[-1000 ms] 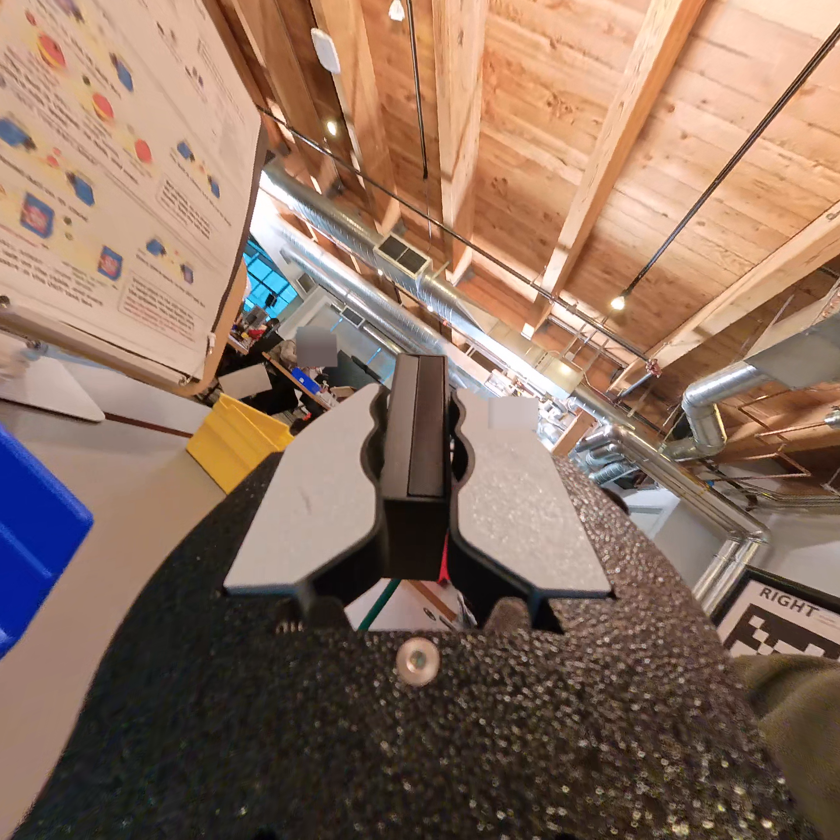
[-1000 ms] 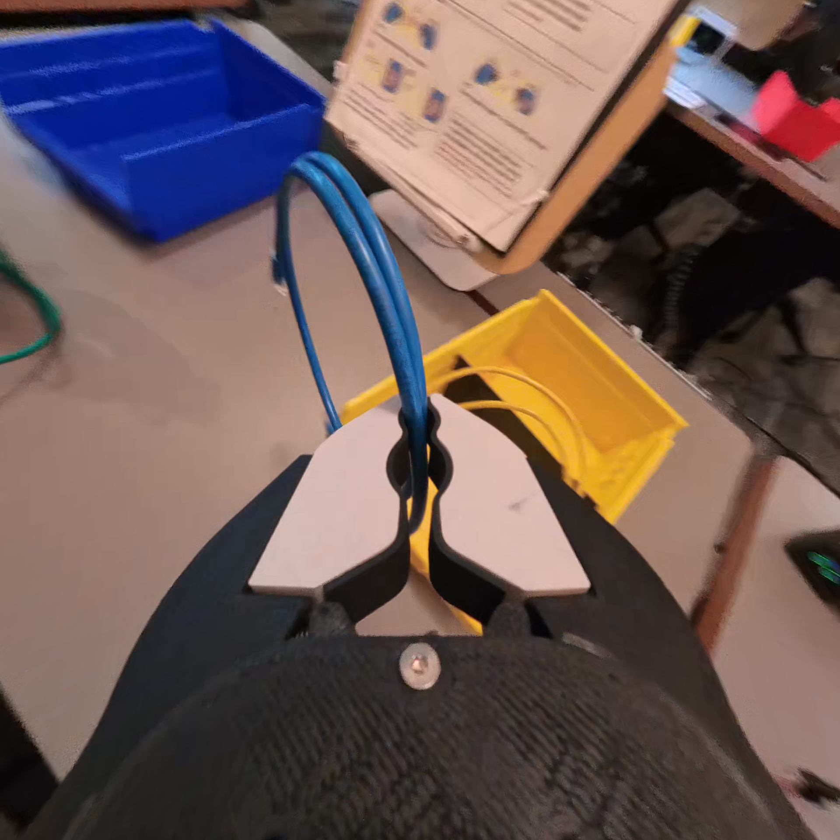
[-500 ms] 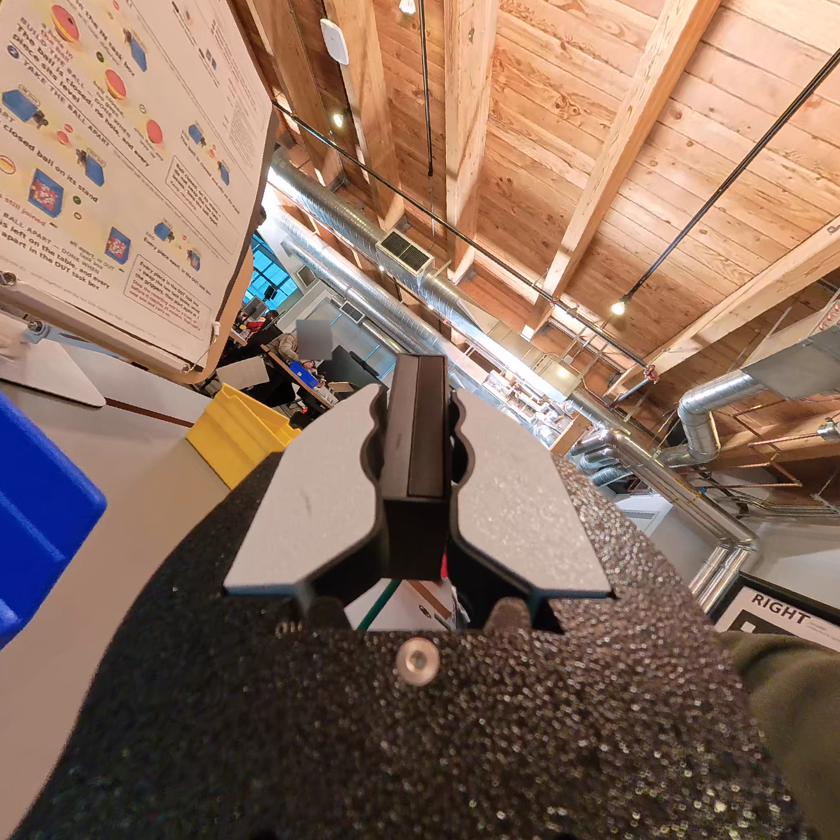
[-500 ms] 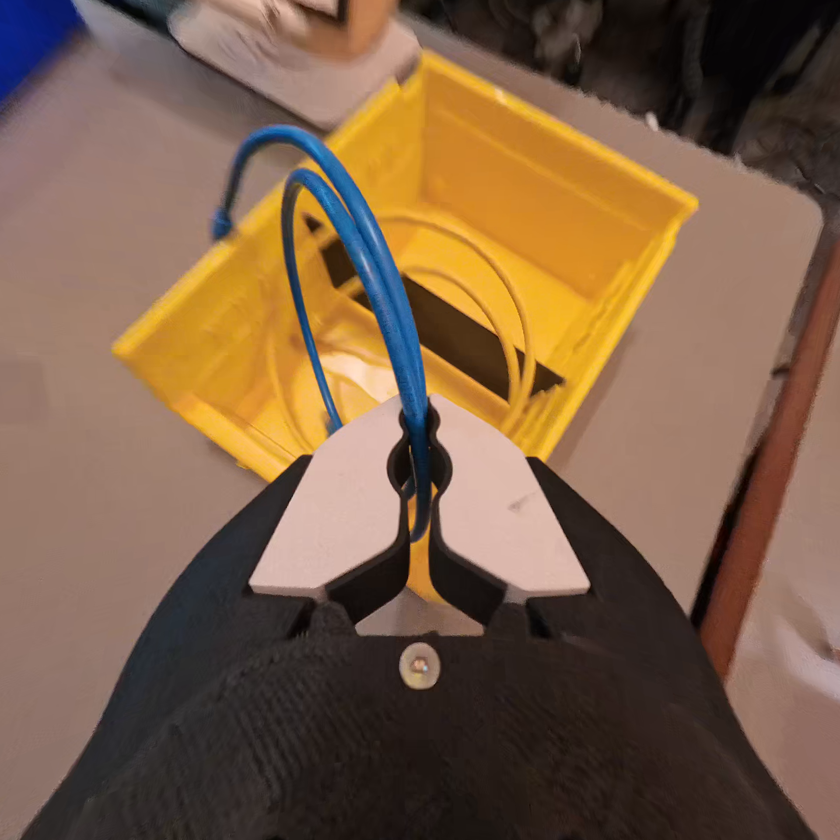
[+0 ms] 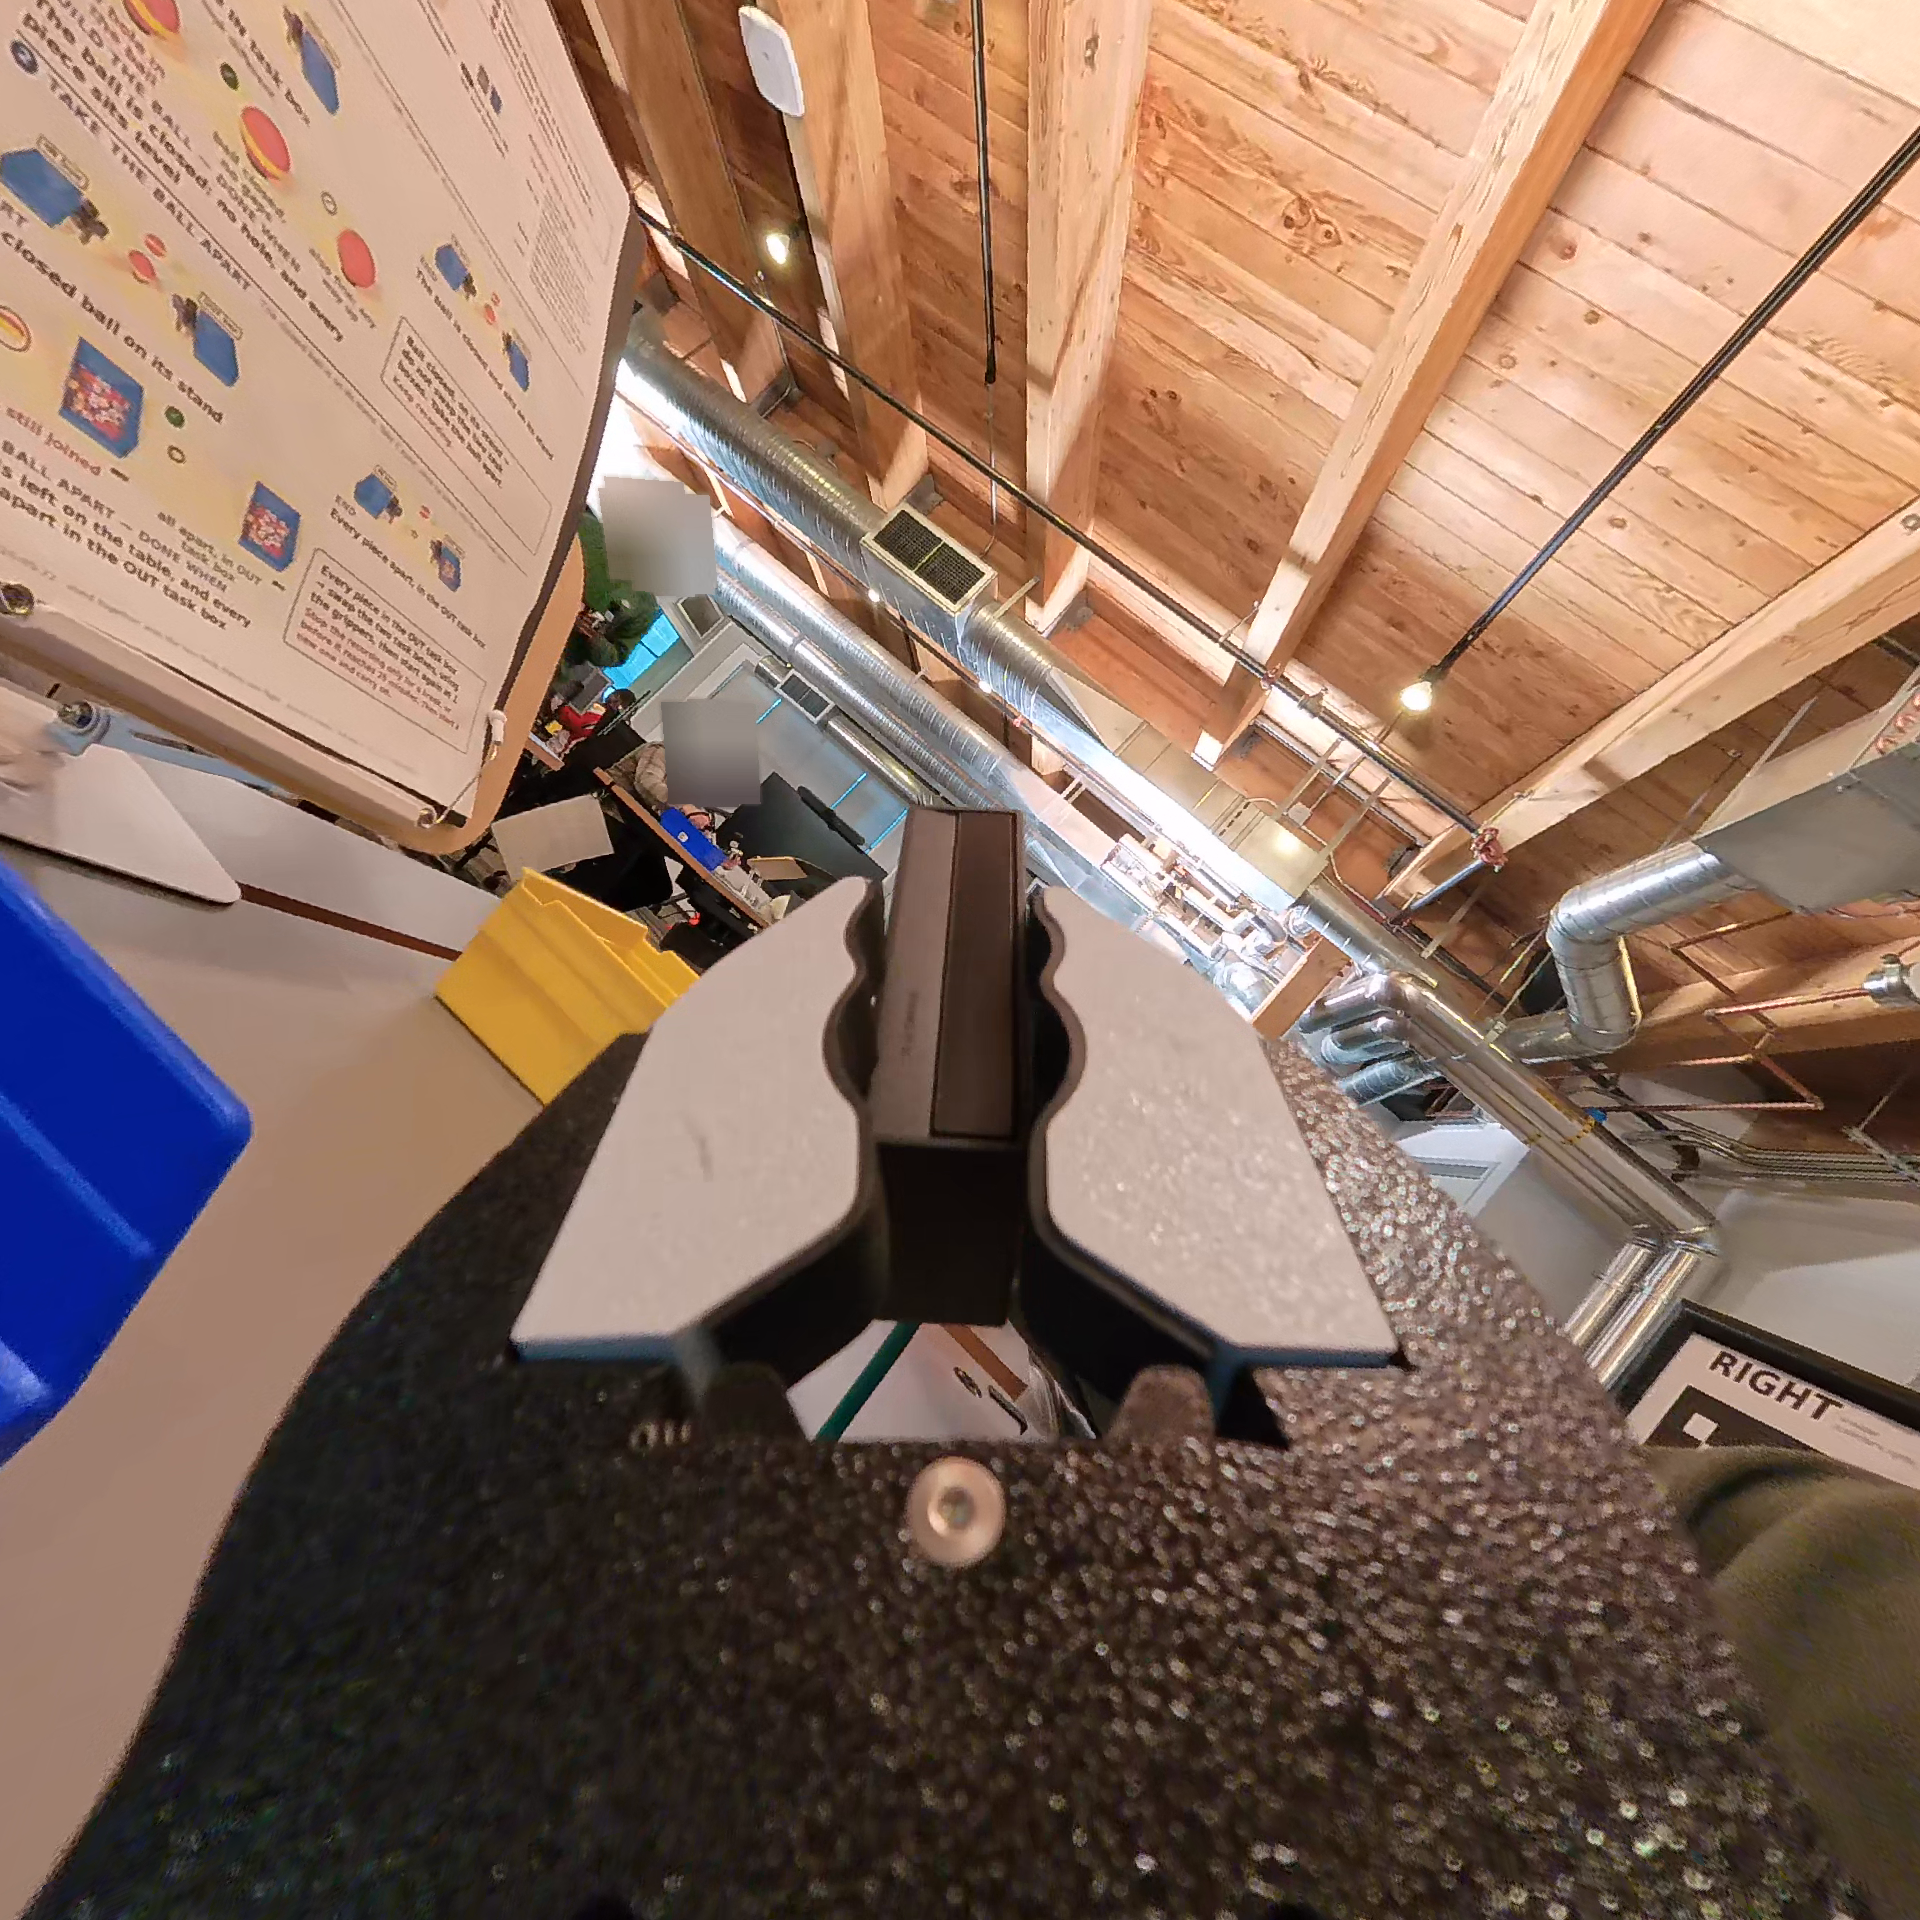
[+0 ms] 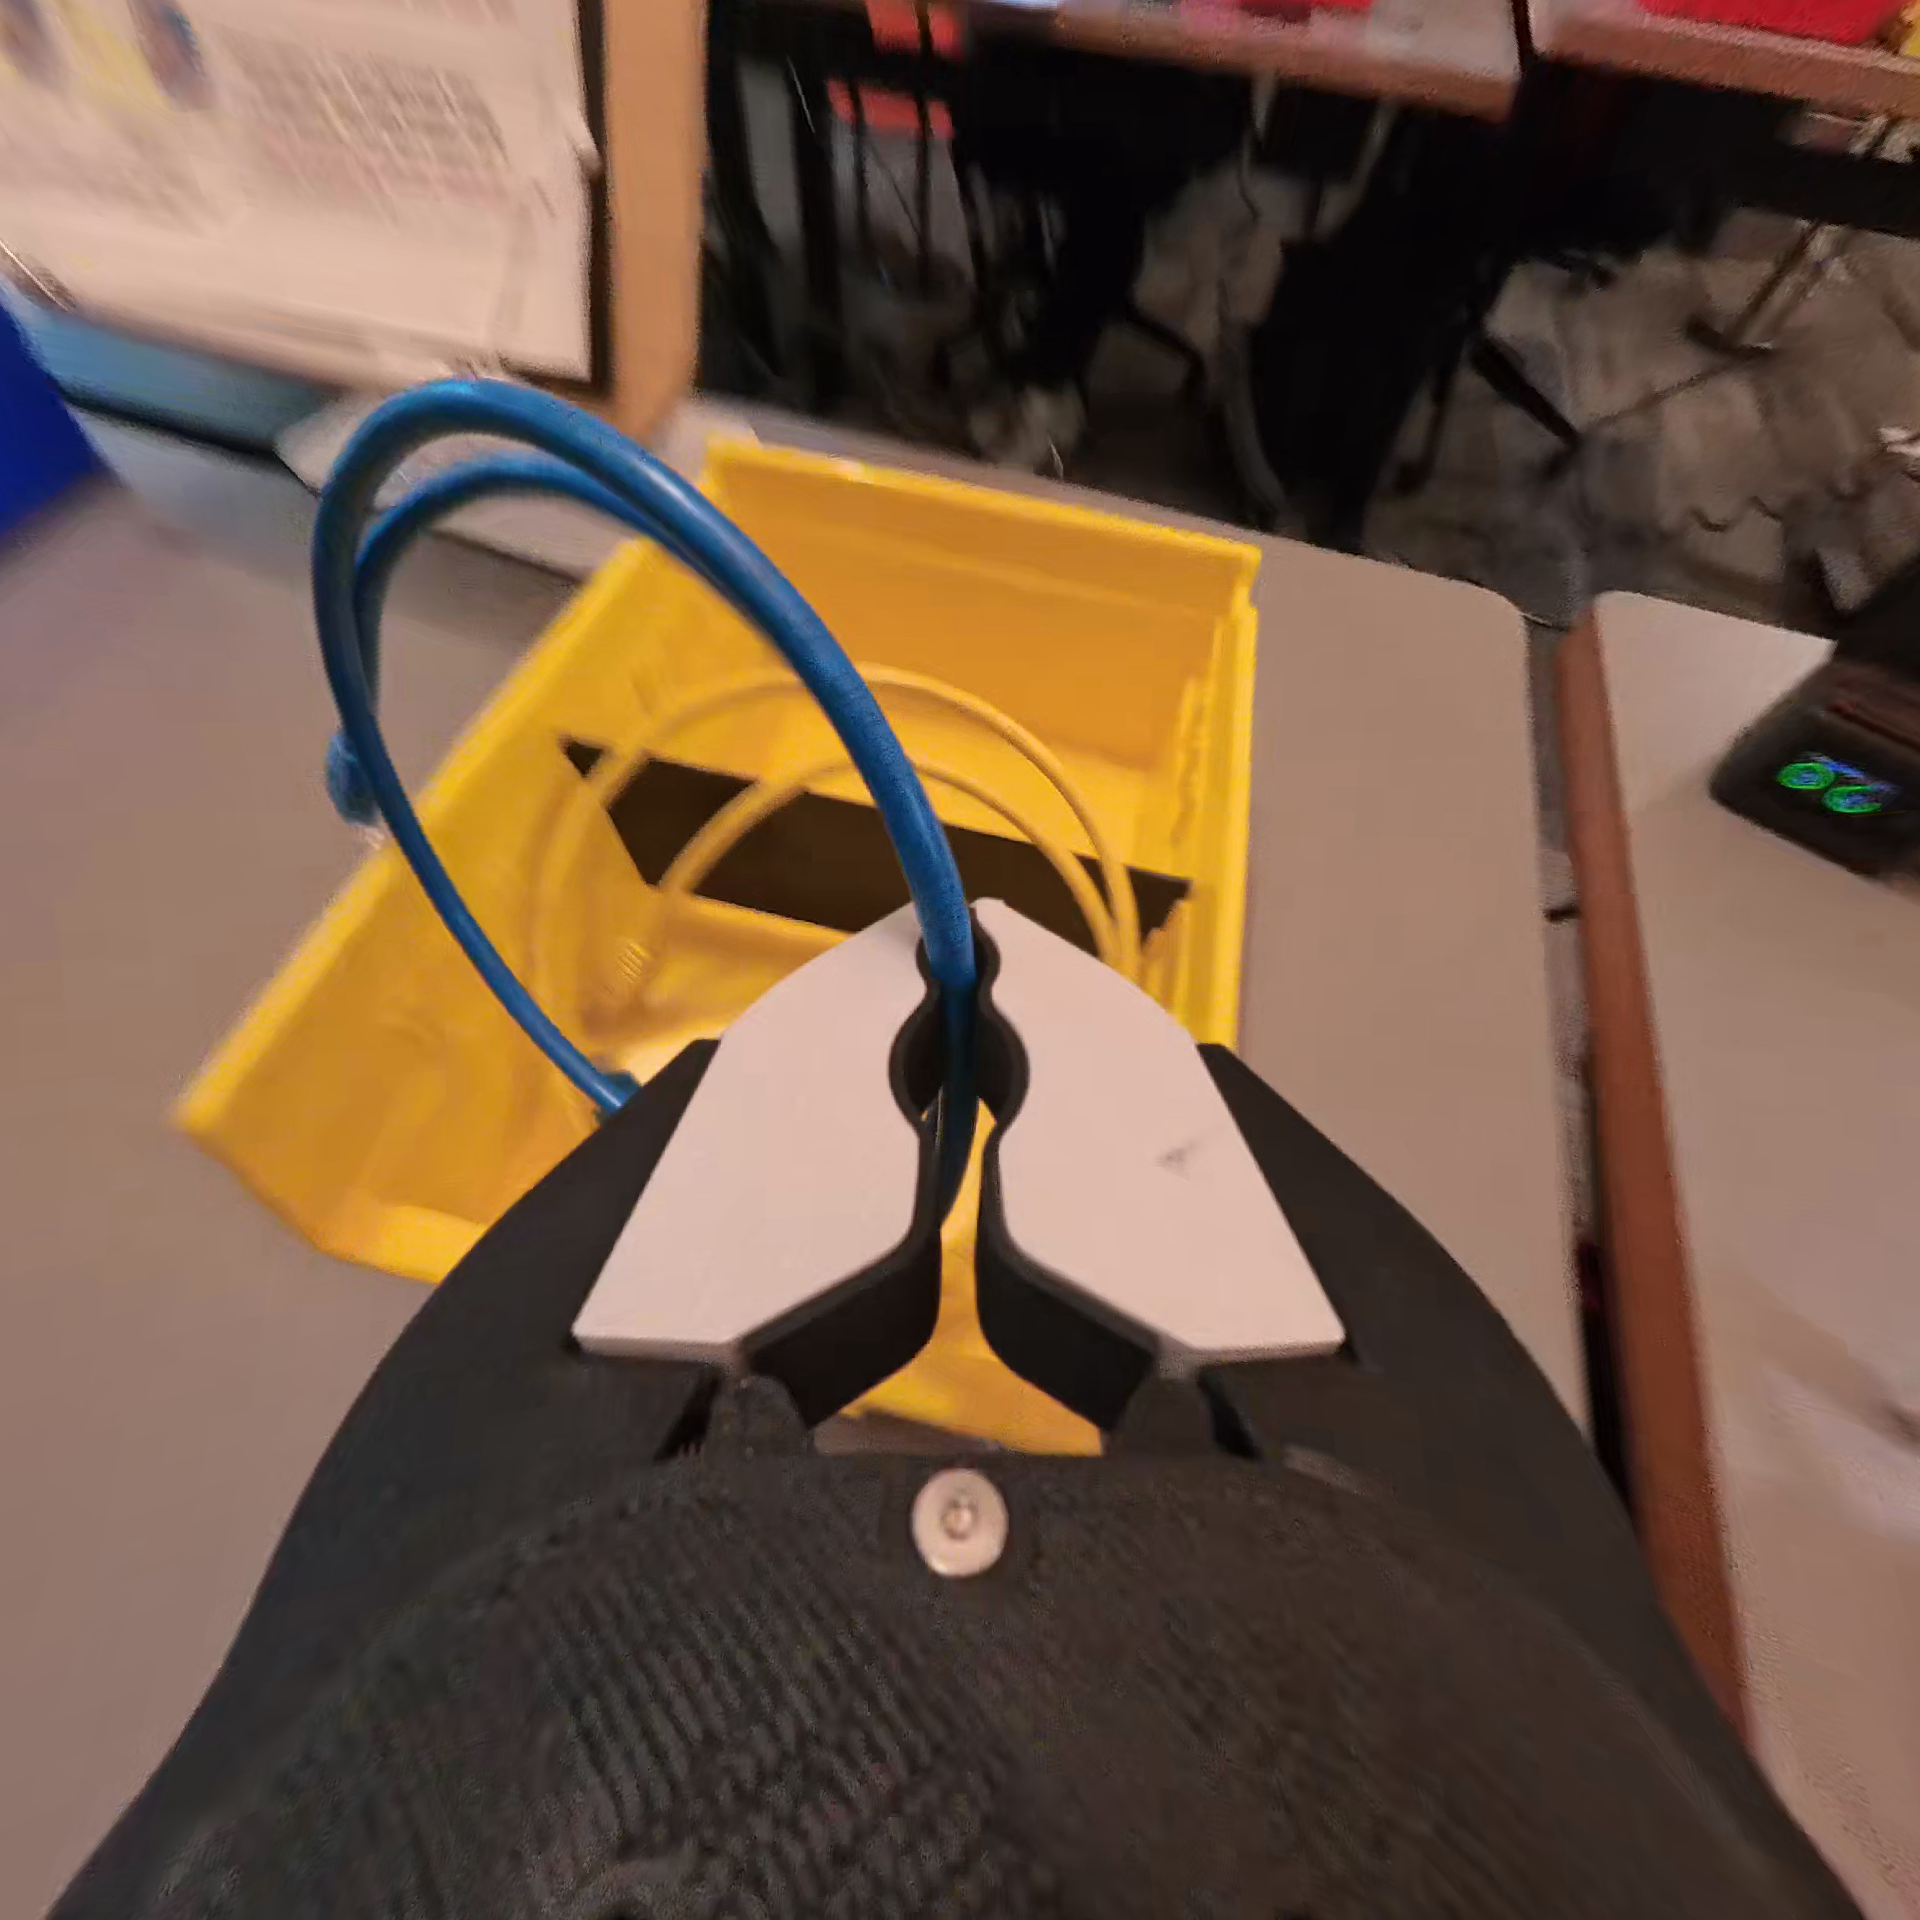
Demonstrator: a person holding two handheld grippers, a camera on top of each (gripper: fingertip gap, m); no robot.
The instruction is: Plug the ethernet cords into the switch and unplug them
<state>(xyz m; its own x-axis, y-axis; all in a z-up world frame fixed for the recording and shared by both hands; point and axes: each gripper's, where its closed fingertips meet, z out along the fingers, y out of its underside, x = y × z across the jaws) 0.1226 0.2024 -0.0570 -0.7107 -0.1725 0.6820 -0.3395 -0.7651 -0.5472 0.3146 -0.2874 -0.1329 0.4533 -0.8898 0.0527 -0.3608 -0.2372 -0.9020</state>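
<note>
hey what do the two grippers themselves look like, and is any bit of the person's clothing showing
Both match: the left gripper and right gripper each have two flat grey fingers with wavy black inner edges, on a rough, speckled black body with one silver screw in the middle. No cables run along either body. In the left view, an olive-green sleeve shows beside a black-and-white marker tag.

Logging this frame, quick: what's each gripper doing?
Left gripper: shut on the flat black box-shaped switch.
Right gripper: shut on the looped blue ethernet cord.
</note>
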